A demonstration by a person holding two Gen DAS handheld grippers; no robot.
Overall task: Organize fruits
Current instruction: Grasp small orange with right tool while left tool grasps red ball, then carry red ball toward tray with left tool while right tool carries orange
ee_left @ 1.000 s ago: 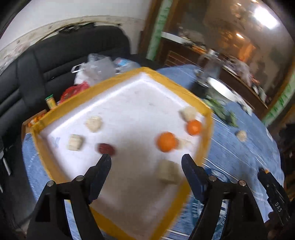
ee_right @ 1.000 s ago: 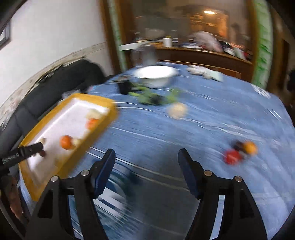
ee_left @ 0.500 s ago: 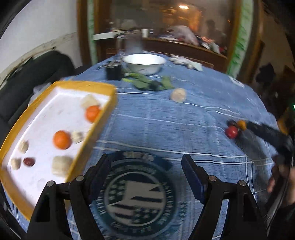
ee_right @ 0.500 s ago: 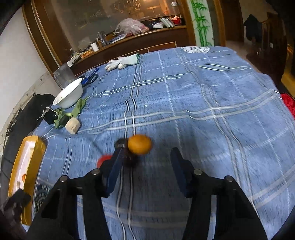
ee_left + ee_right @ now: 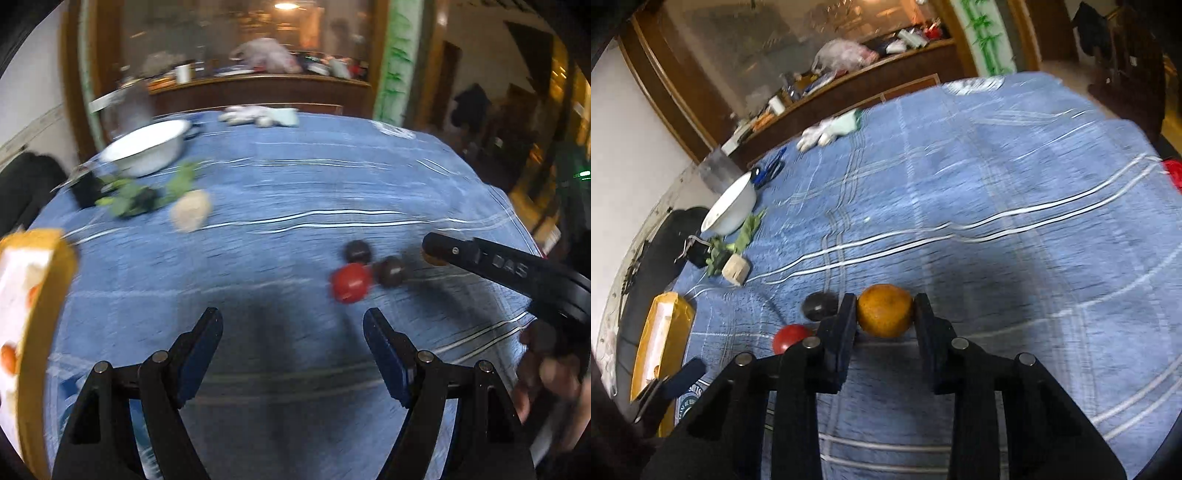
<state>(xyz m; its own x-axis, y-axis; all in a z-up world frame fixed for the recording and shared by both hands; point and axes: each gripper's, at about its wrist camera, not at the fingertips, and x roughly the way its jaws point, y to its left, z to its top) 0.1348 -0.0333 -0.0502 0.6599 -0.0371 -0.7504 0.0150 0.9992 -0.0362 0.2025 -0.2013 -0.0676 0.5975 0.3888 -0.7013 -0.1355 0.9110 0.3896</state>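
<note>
My right gripper is shut on an orange, which rests low over the blue checked tablecloth. Just left of it lie a red fruit and a dark fruit. The left wrist view shows the red fruit with two dark fruits beside it. There the right gripper comes in from the right. My left gripper hangs open and empty just short of that cluster. A yellow-rimmed white tray holding orange fruit sits at the far left.
A beige chunk, green leaves and a white bowl lie at the back left. Gloves and scissors lie near the far edge. A person's hand holds the right gripper.
My left gripper swung from the tray rightwards to the fruit cluster. My right gripper moved to the orange and shut on it.
</note>
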